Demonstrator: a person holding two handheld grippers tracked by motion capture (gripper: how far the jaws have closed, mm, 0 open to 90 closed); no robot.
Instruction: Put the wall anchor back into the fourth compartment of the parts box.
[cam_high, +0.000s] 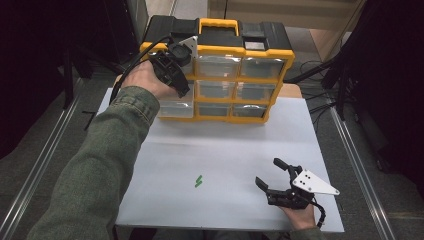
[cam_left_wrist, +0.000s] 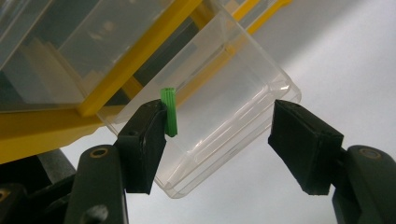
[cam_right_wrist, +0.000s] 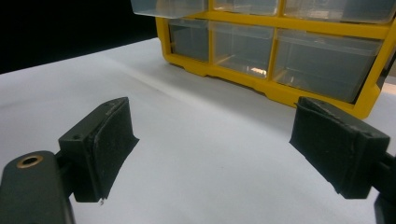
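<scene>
Your left gripper (cam_left_wrist: 219, 140) is spread wide over the pulled-out clear drawer (cam_left_wrist: 224, 93); a green plastic piece (cam_left_wrist: 169, 112) clings to its left pad. Your right gripper (cam_high: 274, 172) rests agape on the white table (cam_high: 220, 150).

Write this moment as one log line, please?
left gripper: open, green piece stuck to one finger over pulled-out clear drawer | right gripper: open, idle on table | second green piece on table

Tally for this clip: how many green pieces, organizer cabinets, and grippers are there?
Green pieces: 2, one on the table, one stuck to the left gripper's pad
Yellow drawer organizer: 1
Grippers: 2, including the right gripper
Total: 5
</scene>
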